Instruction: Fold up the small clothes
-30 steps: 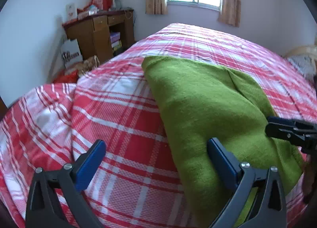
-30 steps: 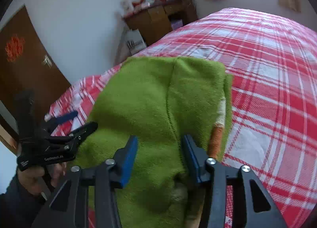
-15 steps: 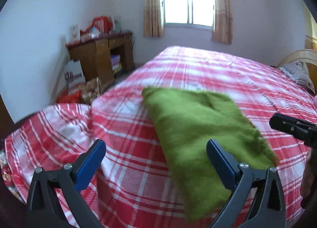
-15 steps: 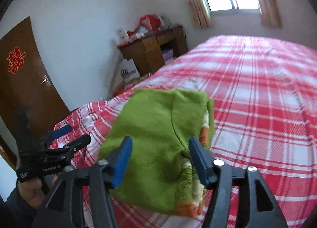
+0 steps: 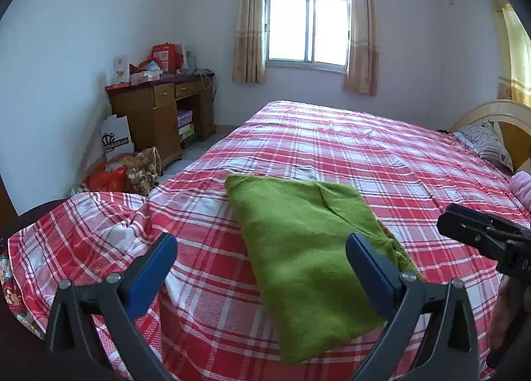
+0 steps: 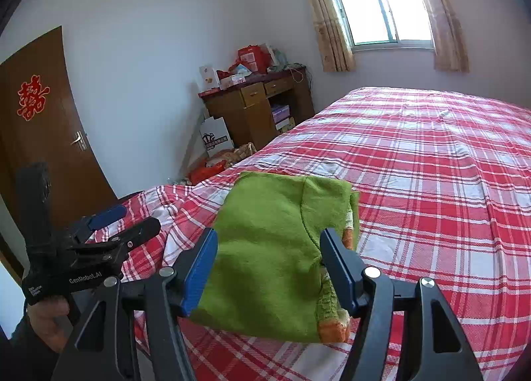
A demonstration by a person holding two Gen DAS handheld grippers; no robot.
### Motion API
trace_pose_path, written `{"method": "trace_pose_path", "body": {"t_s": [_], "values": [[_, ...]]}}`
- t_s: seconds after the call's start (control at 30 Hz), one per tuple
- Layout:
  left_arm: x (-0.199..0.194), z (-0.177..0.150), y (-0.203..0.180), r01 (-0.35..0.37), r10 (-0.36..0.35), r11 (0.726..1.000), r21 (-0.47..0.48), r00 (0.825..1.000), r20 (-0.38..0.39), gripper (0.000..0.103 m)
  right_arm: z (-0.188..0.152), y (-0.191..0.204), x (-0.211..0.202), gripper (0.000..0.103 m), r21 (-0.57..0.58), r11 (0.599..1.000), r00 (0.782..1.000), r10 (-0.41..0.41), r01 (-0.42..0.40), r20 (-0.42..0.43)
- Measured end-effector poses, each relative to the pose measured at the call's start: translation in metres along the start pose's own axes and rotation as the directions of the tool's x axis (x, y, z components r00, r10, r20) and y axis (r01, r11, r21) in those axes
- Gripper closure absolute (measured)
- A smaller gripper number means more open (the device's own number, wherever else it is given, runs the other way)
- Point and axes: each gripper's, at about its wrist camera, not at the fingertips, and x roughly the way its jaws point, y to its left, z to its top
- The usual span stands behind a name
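Both cams ride on the hand-held grippers, angled down across the bed toward the window; left cam sits at the bed's near corner, close to the green cloth; right cam is nearer the cloth, facing the same way; shared: cloth, bed, desk, window.

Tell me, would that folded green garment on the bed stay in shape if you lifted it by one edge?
Probably not. The green garment looks like soft fleece lying in loose folded layers, so it would likely droop and unfold. It seems light, and its fuzzy surface should grip rather than slip.
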Motion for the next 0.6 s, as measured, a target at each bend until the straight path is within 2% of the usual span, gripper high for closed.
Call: {"method": "trace_pose_path", "body": {"t_s": [0.6], "values": [[-0.0045,-0.0001,-0.0071,0.006,-0.006,1.0,0.008,1.0,0.01,0.0,-0.0047,-0.0026,-0.0061,0.038,0.013,1.0,1.0,0.013,-0.013,-0.001]]}}
